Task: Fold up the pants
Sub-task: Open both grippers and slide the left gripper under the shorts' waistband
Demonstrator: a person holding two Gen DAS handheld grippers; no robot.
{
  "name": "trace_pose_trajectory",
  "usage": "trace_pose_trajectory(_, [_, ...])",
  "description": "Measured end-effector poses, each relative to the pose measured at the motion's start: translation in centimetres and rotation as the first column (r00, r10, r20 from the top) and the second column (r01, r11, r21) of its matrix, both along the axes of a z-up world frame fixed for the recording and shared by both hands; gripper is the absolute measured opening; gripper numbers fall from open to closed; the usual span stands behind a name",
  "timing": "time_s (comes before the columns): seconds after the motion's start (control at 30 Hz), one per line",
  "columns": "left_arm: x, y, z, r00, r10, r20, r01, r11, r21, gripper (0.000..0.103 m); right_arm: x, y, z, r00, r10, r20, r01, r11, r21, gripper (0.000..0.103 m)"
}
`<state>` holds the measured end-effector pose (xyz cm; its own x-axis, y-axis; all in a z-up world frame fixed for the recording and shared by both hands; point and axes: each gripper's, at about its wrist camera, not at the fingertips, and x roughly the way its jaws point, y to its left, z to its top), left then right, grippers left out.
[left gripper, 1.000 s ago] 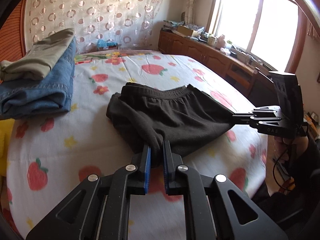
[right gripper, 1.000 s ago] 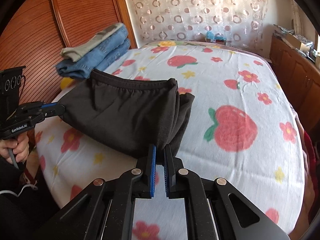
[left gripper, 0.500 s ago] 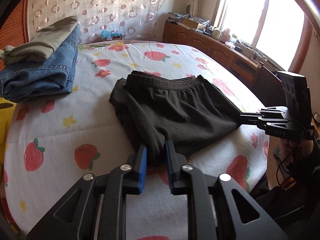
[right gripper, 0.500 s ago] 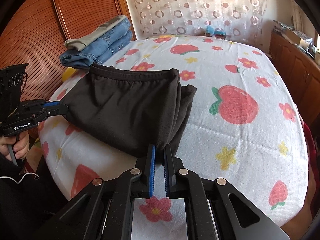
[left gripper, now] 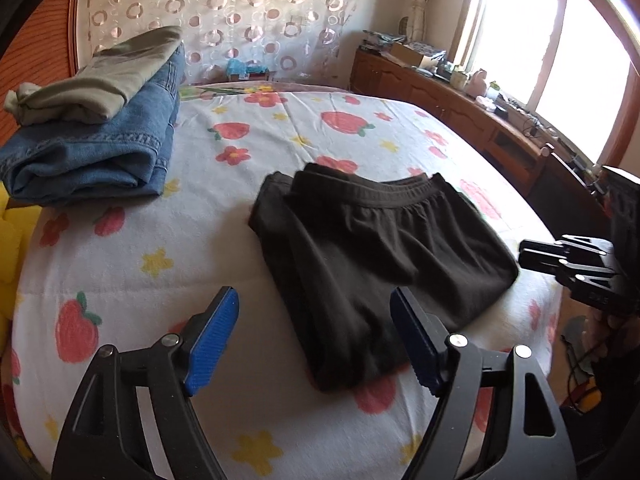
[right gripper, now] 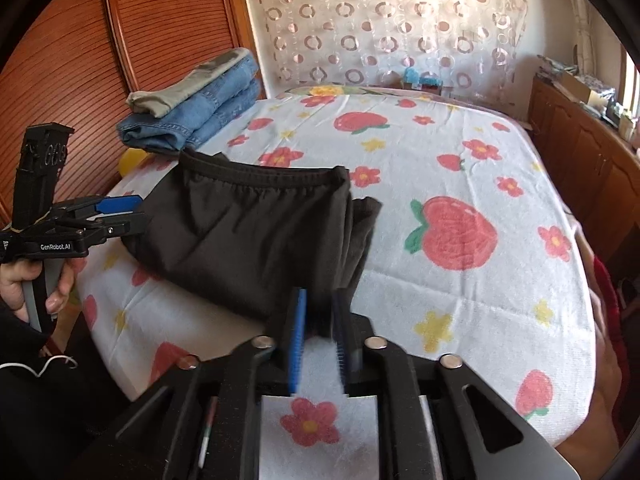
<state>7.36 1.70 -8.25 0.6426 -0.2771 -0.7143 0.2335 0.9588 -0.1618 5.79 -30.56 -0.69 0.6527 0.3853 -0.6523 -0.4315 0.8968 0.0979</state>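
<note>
Release is what has just happened on your left side: the left gripper (left gripper: 314, 340) has just been opening, and its blue pads now stand wide to either side of the near corner of the black pants (left gripper: 376, 248), touching none of it. A second ago that corner was pinched between them. The pants now lie folded on the strawberry-print bedspread (left gripper: 120, 248), waistband toward the far side, so this fold looks set down at your left end.

Your right gripper (right gripper: 318, 322) has also just been opening, but only a crack. Its pads are blurred, with dark cloth at their tips; whether they still press on it, I cannot tell. If the fold is finished, that corner needs a clean letting go.

From left to right: the stacked jeans (left gripper: 92, 152) with an olive garment (left gripper: 100, 76) on top sit well apart from the pants, with open bedspread between. The pants lie near the front edge of the bed, so draw both hands back gently or you may drag them off. Beyond the pants to the right the bedspread is bare up to the wooden cabinets (right gripper: 592, 160).
</note>
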Motion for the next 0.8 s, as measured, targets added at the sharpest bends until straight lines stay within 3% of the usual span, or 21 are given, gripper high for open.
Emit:
trace_pose_trajectory(0.23, [2.7,-0.3,-0.3,1.0,0.009,-0.001,-0.009,1.0,0.027,0.079,1.6,-0.1,0.1,1.0,-0.028,-0.003,0.027,1.0,-0.009,0.042])
trace_pose_trajectory(0.6, [5.3,-0.2,-1.5,0.999,0.022,-0.031,-0.022,0.999,0.026,0.079,7.7,1.9,-1.2,0.992,-0.122,-0.03,0.122,0.992,-0.019,0.045])
trace_pose_trajectory(0.8, [5.1,-0.6,-1.7,1.0,0.018,-0.009,-0.017,0.998,0.054,0.079,8.2,3.4,-1.3,0.99,-0.139,-0.007,0.138,0.989,-0.054,0.056])
